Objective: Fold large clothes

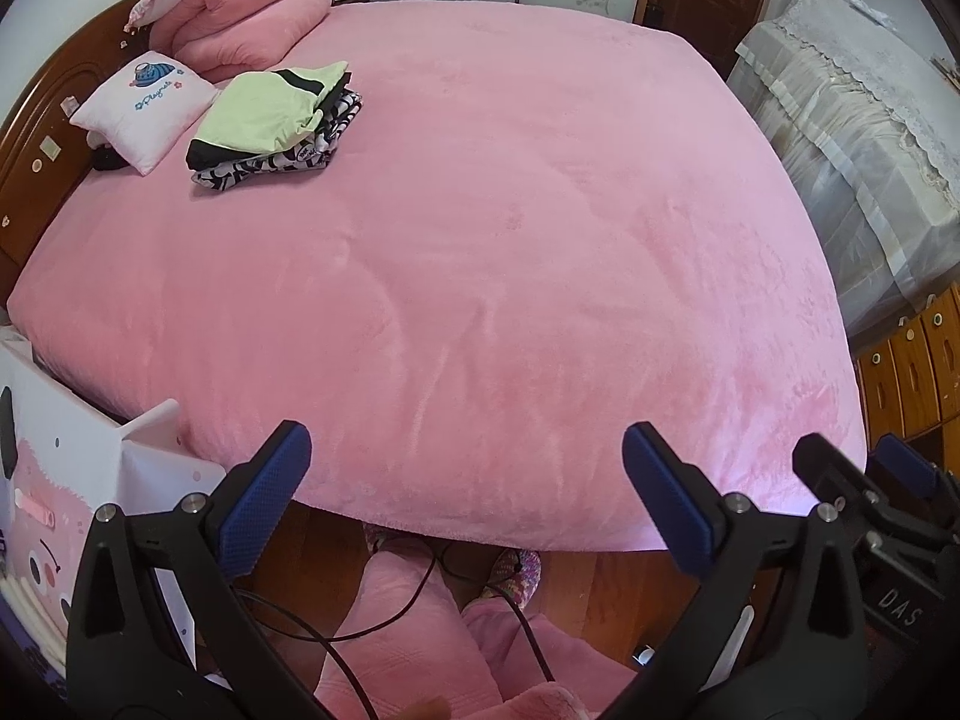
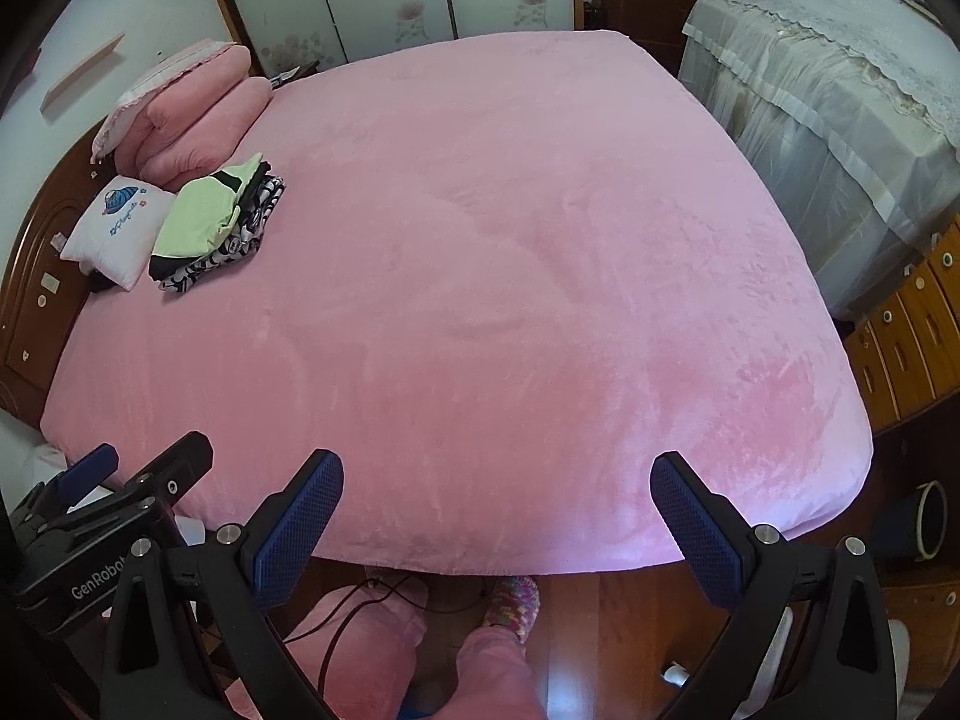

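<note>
A stack of folded clothes (image 1: 273,120), light green on top of black-and-white patterned pieces, lies at the far left of the pink bed (image 1: 510,240), next to the pillows. It also shows in the right wrist view (image 2: 213,225). My left gripper (image 1: 465,498) is open and empty, held above the bed's near edge. My right gripper (image 2: 495,516) is open and empty, also above the near edge, to the right of the left one. Both are far from the stack.
A white printed cushion (image 1: 144,108) and pink pillows (image 1: 240,18) lie by the wooden headboard (image 1: 36,138). A cloth-covered piece of furniture (image 2: 840,90) and wooden drawers (image 2: 912,324) stand to the right. A white box (image 1: 72,480) stands at the left. Cables (image 1: 420,600) lie on the floor below.
</note>
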Demonstrator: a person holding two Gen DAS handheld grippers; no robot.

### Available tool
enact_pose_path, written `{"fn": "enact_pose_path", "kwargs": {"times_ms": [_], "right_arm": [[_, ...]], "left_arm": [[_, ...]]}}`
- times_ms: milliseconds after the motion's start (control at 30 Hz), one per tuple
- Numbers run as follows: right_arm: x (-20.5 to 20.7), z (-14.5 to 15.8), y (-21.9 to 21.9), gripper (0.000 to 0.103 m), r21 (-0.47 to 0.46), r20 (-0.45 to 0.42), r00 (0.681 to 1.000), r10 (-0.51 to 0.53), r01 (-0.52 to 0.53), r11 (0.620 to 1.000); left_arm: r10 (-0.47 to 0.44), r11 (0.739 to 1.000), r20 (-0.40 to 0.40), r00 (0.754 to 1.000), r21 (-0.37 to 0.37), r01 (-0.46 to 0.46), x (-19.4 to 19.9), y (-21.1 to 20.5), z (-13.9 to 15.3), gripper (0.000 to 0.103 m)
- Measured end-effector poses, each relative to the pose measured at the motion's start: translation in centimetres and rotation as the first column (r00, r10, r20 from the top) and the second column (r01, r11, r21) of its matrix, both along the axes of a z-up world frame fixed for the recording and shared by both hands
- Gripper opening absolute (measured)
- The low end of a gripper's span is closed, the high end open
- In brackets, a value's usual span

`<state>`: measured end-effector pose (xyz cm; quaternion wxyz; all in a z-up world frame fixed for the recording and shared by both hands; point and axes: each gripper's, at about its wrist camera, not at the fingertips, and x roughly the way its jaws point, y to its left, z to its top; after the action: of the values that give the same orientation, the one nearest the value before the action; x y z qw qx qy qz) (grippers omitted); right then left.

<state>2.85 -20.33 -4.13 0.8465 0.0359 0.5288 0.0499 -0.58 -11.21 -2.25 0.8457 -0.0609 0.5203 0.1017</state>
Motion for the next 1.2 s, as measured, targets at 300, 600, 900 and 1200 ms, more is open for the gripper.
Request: {"fn": "enact_pose_path", "kwargs": {"times_ms": [300, 600, 900, 1200], "right_arm": [[-0.7, 0.1, 0.5, 0.103, -0.011, 0.006, 1.000, -0.004, 0.004, 1.000], [-0.7, 0.1, 0.5, 0.103, -0.012, 0.004, 1.000, -0.001, 0.001, 1.000], [-0.9, 0.0, 0.8, 0.103, -0.010, 0.006, 1.000, 0.002, -0.002, 1.000], [-1.1, 0.1, 1.0, 0.103, -0.013, 0.008, 1.000, 0.006, -0.006, 1.000]], "left_arm": [[-0.019, 1.000, -0.001, 1.000, -0.009, 0.019, -0.2, -0.5, -0.2, 0.102], [-0.025, 1.000, -0.001, 1.000, -0.010, 0.025, -0.3, -0.2, -0.2, 0.102], [0.001, 1.000, 0.015, 1.000, -0.006, 0.000, -0.3, -0.8, 0.2, 0.102], [0.000, 1.000, 0.028, 1.000, 0.002, 0.000, -0.5, -1.5, 0.4, 0.102]]}}
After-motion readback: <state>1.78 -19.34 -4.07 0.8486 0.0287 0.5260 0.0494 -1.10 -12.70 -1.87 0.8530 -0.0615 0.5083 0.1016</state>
